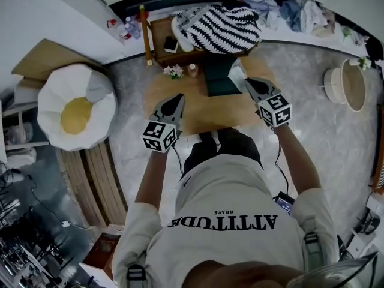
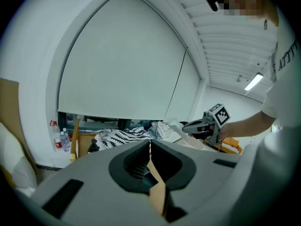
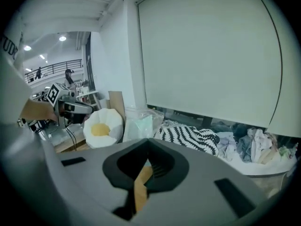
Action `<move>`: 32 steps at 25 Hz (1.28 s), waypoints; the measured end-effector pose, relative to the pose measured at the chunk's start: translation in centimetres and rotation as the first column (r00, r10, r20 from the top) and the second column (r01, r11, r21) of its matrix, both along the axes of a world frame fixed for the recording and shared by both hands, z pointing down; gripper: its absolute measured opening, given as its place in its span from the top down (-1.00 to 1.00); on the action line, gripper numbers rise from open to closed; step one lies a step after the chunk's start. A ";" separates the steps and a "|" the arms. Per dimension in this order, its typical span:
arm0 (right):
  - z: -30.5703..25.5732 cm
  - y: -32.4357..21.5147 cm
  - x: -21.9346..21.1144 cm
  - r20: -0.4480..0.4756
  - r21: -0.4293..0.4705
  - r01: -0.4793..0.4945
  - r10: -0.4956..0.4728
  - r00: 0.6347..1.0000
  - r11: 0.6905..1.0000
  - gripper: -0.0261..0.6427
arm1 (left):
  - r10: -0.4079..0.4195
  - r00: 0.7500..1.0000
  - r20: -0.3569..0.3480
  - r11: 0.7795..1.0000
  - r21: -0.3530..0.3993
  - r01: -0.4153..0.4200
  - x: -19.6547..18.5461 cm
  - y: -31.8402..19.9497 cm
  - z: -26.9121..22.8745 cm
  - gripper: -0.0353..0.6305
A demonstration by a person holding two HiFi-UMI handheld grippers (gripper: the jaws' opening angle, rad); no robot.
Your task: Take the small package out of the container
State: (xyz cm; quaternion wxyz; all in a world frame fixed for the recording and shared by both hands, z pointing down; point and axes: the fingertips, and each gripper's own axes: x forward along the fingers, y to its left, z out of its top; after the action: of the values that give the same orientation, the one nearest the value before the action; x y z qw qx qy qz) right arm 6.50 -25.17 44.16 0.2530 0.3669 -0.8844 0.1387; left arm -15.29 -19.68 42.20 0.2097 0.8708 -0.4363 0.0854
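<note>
Upper centre, the blanket (image 1: 222, 27) has black-and-white zigzag stripes. The cushion (image 1: 75, 108) at left is white with a yellow middle. The packet (image 3: 141, 125) is clear over pale green.

- A pale grey marbled floor (image 1: 312, 143) spreads around a low wooden table (image 1: 204, 117).
- A wide white roller blind (image 2: 122, 65) covers the arched window wall.
- A strip light (image 2: 253, 82) glows on the ribbed white ceiling (image 2: 221, 36).
- A fried-egg cushion (image 1: 75, 113), white with a yellow centre, lies at the left, next to wooden slats (image 1: 90, 182).
- Black-and-white striped fabric (image 1: 219, 26) and crumpled clothes (image 1: 288, 8) are heaped along the far wall.
- A round pale basket (image 1: 349, 86) stands at the right.
</note>
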 end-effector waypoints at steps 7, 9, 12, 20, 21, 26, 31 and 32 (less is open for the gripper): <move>-4.4 2.8 3.4 0.060 0.056 -0.067 0.063 0.996 0.996 0.86 | 0.040 0.999 0.010 0.998 0.048 -0.041 1.4 1.4 -3.3 0.82; -5.4 3.7 4.4 0.071 0.068 -0.076 0.072 0.995 0.995 0.86 | 0.035 0.999 0.018 0.998 0.047 -0.036 1.9 1.8 -3.9 0.82; -6.7 5.5 6.1 0.096 0.081 -0.083 0.075 0.993 0.993 0.86 | 0.020 1.000 0.023 0.998 0.058 -0.021 3.1 2.8 -4.9 0.82; -9.5 10.2 11.0 0.182 0.098 -0.087 0.069 0.981 0.991 0.86 | -0.021 0.999 0.036 0.993 0.113 0.017 7.1 6.6 -7.8 0.82; -9.8 10.8 11.7 0.190 0.101 -0.086 0.065 0.980 0.991 0.86 | -0.030 0.999 0.036 0.993 0.119 0.025 7.7 7.2 -8.1 0.82; -11.1 13.9 14.7 0.225 0.115 -0.073 0.046 0.973 0.991 0.86 | -0.074 0.997 0.032 0.988 0.135 0.070 10.2 10.9 -9.0 0.82; -12.2 16.9 17.6 0.258 0.136 -0.058 0.021 0.966 0.989 0.86 | -0.109 0.993 0.034 0.983 0.155 0.103 12.6 14.9 -9.8 0.82; -12.3 17.5 18.2 0.263 0.139 -0.054 0.016 0.965 0.989 0.86 | -0.119 0.992 0.034 0.981 0.158 0.112 12.9 15.7 -10.0 0.82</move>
State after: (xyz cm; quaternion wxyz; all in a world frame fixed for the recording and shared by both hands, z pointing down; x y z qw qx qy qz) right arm 24.66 -7.64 31.83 0.1047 0.3782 -0.9111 0.1257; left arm -2.35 -3.98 32.19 0.1362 0.8557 -0.4959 0.0576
